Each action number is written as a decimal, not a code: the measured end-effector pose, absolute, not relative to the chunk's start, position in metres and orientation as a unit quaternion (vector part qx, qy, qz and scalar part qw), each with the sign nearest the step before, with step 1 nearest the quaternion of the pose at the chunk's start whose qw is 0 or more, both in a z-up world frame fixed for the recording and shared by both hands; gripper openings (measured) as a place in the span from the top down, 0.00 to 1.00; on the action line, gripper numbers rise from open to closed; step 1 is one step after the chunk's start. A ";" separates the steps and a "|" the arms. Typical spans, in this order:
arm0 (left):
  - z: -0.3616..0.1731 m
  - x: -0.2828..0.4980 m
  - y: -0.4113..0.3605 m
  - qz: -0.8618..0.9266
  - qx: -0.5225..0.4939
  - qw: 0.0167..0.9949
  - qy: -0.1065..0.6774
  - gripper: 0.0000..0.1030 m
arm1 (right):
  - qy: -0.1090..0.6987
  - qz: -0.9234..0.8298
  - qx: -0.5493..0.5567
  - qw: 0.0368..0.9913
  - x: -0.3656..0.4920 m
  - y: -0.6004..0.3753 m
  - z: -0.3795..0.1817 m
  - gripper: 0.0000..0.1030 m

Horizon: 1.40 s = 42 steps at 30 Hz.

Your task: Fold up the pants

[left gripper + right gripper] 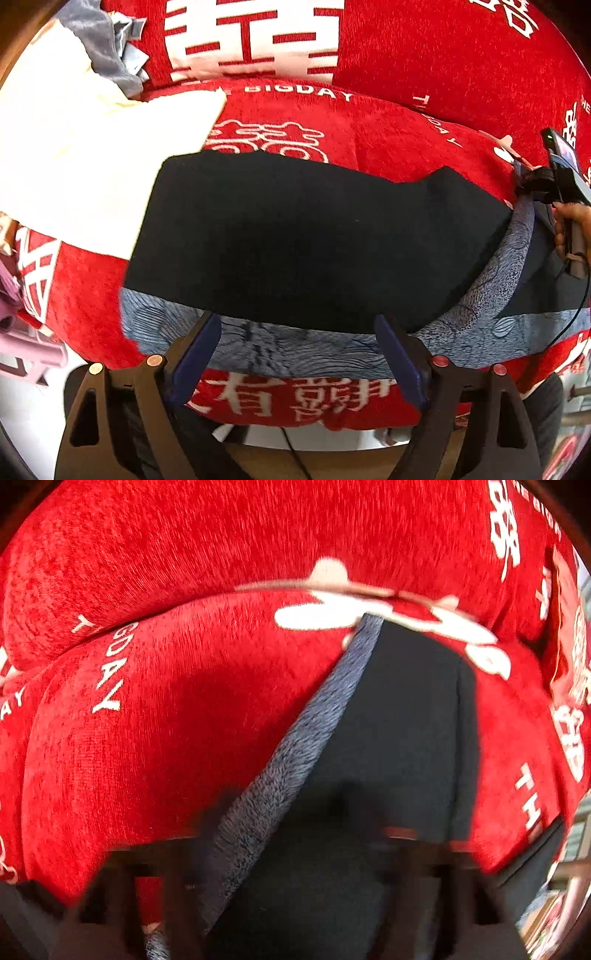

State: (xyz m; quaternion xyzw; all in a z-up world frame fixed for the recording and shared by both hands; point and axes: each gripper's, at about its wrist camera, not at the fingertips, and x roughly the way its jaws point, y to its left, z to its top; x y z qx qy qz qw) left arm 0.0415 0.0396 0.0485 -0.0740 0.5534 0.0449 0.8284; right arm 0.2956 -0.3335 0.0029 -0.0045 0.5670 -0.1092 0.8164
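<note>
The left wrist view shows the dark navy pants (295, 236) lying flat across a red sofa cover (388, 125) printed with white characters and the words "BIGDAY". A blue-grey patterned lining (295, 350) shows along the near edge of the pants and curves up their right side. The left tool (297, 354) hangs just above that near edge with its two blue fingers (195, 354) spread wide apart and no cloth pinched between them. At the far right end of the pants, a hand (570, 229) holds the right tool (532, 184), seen there only from the side. A white cloth (85, 177) lies on the sofa left of the pants, touching or overlapping their left end, with a grey fleece piece (99, 40) beyond it.

In the right wrist view the pants (399, 716) fill the centre, with a fuzzy grey-blue band (295, 746) running diagonally along their left edge over the red cover (166, 701). The right tool's fingers are blurred and dark at the bottom; I cannot tell whether they are closed or pinching the fabric.
</note>
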 end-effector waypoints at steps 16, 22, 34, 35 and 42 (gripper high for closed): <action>0.022 0.074 0.007 0.045 -0.088 0.806 0.583 0.16 | 0.419 -0.117 0.136 0.890 0.137 -0.416 0.063 0.94; 0.034 0.120 -0.088 0.019 0.092 0.836 0.541 0.16 | 0.388 -0.137 0.134 0.901 0.100 -0.425 0.072 0.94; 0.008 0.097 0.004 0.061 0.032 0.794 0.604 0.00 | 0.381 -0.098 0.250 0.885 0.088 -0.479 0.044 0.69; 0.011 0.094 0.010 0.059 0.022 0.793 0.606 0.00 | 0.378 -0.091 0.265 0.883 0.089 -0.485 0.041 0.58; 0.023 0.095 0.002 0.049 -0.003 0.801 0.596 0.00 | 0.335 -0.026 0.422 0.842 0.106 -0.528 0.018 0.25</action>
